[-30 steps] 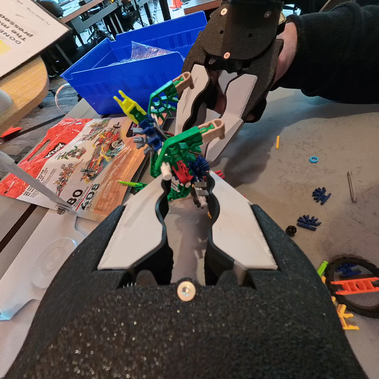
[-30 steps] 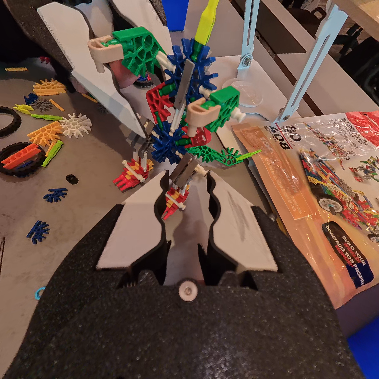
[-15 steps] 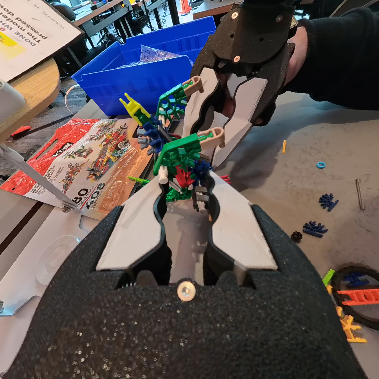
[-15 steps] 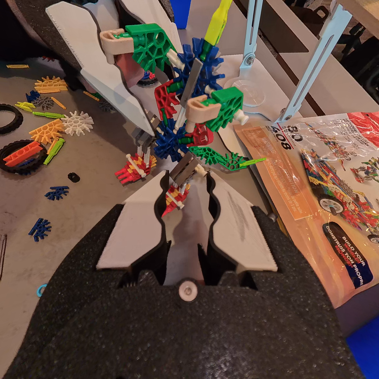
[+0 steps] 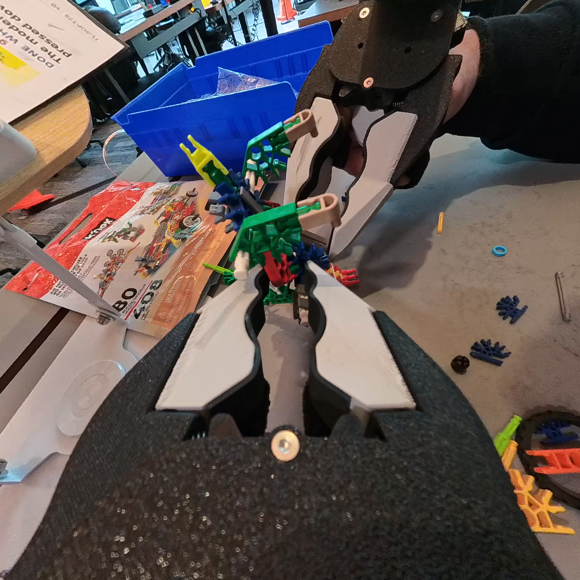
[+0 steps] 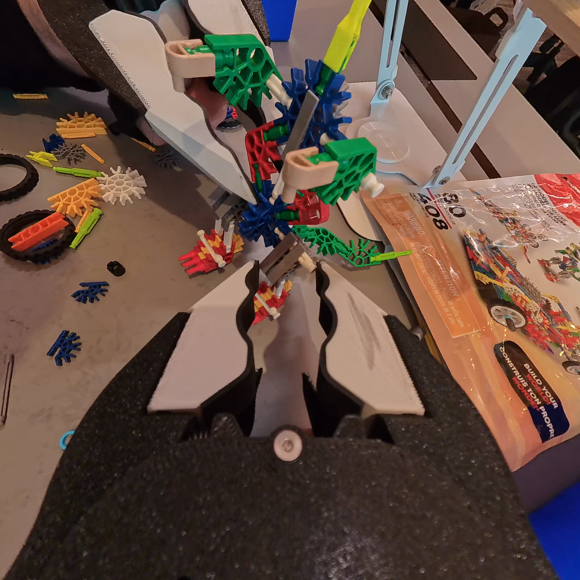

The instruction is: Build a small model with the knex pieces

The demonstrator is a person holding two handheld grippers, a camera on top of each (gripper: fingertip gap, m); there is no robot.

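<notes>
Risk: toy model (image 6: 292, 175) snaps apart if twisted. Left claw (image 5: 284, 276) clamps its lower end, right claw (image 6: 285, 270) clamps its grey piece (image 6: 284, 254).

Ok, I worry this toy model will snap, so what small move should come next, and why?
Probably ease the rod-and-connector model down until both red-and-yellow feet sit flat on the table. The right gripper pinches only a grey piece low down, the left gripper a red connector, and the model leans, so twisting looks risky.
</notes>
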